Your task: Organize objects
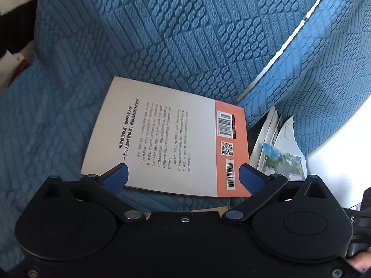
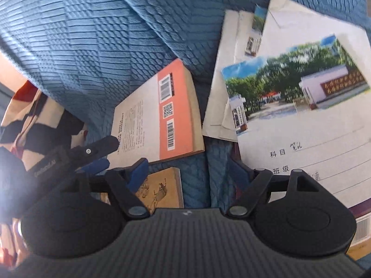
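Left gripper, jaws open, hangs over blue quilted sofa cover; photo-fronted notebooks crowd 3 o'clock, orange-striped book flat at 12, unpinched between pads.

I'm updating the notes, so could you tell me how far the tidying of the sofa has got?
Nothing looks sorted yet. The orange-backed book lies face down on the blue sofa cover, the notebooks are fanned loosely beside it, and a small tan booklet lies apart. The left gripper and right gripper are open and empty. Gathering everything remains.
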`<move>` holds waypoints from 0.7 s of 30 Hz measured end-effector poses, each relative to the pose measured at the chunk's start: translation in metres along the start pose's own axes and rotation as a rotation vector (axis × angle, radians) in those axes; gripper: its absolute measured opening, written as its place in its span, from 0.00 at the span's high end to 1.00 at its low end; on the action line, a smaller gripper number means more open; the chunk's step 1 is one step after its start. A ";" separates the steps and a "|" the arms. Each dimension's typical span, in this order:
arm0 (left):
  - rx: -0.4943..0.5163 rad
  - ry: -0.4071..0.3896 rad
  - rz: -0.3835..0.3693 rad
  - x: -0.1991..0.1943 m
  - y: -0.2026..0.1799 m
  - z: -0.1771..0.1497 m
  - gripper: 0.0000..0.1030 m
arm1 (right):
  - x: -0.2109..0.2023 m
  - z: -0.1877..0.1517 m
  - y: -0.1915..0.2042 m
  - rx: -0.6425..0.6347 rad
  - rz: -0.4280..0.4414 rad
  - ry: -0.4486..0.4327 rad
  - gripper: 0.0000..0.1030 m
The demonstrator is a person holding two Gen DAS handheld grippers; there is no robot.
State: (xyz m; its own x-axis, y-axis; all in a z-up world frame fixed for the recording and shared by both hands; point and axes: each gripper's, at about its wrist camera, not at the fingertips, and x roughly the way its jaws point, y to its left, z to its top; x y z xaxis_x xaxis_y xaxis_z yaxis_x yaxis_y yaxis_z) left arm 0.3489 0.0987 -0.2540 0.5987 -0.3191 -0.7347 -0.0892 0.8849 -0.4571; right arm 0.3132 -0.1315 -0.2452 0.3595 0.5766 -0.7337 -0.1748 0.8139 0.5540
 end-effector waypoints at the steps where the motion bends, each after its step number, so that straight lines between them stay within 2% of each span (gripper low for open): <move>1: -0.002 0.006 0.002 0.003 0.000 0.000 0.01 | 0.003 0.001 -0.002 0.014 0.000 0.006 0.24; 5: -0.031 0.030 -0.006 0.012 0.005 0.002 0.01 | 0.013 0.004 -0.011 0.074 0.009 0.029 0.25; 10: -0.043 0.023 -0.023 0.015 0.009 0.005 0.01 | 0.021 0.009 -0.018 0.131 0.037 0.034 0.25; 14: -0.093 0.014 -0.048 0.014 0.016 0.006 0.01 | 0.028 0.012 -0.025 0.184 0.065 0.031 0.25; 21: -0.149 0.011 -0.081 0.013 0.024 0.007 0.01 | 0.035 0.018 -0.030 0.239 0.087 0.021 0.29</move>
State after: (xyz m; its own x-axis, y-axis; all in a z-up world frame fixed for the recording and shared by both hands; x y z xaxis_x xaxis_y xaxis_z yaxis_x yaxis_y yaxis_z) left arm 0.3606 0.1183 -0.2712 0.6004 -0.3916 -0.6972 -0.1588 0.7961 -0.5840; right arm 0.3477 -0.1367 -0.2808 0.3329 0.6473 -0.6857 0.0181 0.7227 0.6910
